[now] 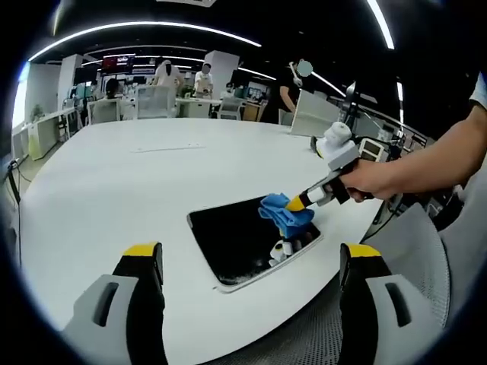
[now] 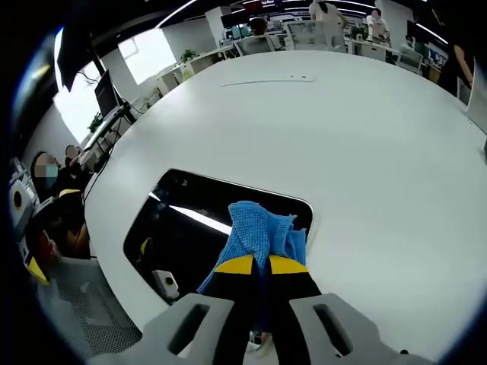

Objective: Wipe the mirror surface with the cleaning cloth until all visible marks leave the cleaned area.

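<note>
**Cloth Handling on Mirror Surface**

Nearest the lens in the right gripper view: right claw (image 2: 261,266), yellow-tipped black jaws pressed together on the blue soft microfibre cleaning cloth (image 2: 255,232). Seen from the left gripper view as well, reaching in from the right with the cloth (image 1: 283,213) bunched at its tip and a hand (image 1: 373,181) on the handle. Left claw (image 1: 251,262) spread wide, holding nothing, hovering short of the work.

Location: cloth resting on the dark rectangular rounded-corner mirror (image 2: 183,220), toward one end of the panel; mirror lying flat on the white round bench (image 2: 342,137), close to the bench edge.

Handling judgement:
- Cloth: light, limp, compressible; likely to fold or bunch under drag. Grip a gathered fold, as at present, leaving a loose pad beneath for contact.
- Mirror: rigid, smooth, probably slippery and fragile; may slide on the bench under sideways strokes. Apply moderate downward pressure; steady the white rim with the free claw if needed.
- Marks on glass: too small to confirm against ceiling-light reflections.
</note>
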Tool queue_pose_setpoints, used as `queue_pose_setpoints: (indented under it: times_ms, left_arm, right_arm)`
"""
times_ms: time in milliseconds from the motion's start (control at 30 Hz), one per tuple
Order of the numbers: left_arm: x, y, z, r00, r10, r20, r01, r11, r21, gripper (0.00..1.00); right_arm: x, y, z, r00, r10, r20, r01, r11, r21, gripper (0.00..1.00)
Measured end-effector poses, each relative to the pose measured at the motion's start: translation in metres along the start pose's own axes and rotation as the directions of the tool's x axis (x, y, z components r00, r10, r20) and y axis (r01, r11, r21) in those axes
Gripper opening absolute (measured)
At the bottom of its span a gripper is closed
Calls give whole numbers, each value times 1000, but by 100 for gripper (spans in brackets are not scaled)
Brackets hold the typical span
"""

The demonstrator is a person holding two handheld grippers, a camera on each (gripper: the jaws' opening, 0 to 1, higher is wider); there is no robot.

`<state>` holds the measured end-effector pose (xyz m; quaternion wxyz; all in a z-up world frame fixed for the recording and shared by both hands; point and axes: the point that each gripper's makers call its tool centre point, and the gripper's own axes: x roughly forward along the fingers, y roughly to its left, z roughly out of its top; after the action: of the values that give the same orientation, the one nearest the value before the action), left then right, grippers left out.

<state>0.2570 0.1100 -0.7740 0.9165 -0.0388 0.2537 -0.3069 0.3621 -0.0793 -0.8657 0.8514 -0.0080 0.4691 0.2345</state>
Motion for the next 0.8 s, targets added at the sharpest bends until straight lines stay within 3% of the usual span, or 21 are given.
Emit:
queue_pose_setpoints:
  times_ms: [33,100,133,200,500,800]
  left_arm:
    - [-2,3,-14,997,21,-78,-22,1000,-20,96]
    - [2,6,8,999,30,32,-29,999,-28,99]
    - [2,7,12,998,39,56,-38,999,-18,99]
    - [1,6,3,999,40,6,-40,999,-9,98]
    - [4,9,0,999,51,1,-51,999,18,97]
    - [3,13,5,996,79,35,-81,996,36,94]
  right_arm:
    - [-1,-2,-1,1000,-3,-1,3,1000,1,0]
    - [-3,-4,-2,1000,-8,-3,8,1000,1,0]
    - [-3,-6,-2,1000,-9,-4,9,1000,2,0]
    - [-5,-9,-3,1000,-14,-4,14,1000,8,0]
    - [-6,-13,-4,1000,-24,0,24,999,22,0]
    - [-8,-16,-6,999,-45,-6,45,999,21,0]
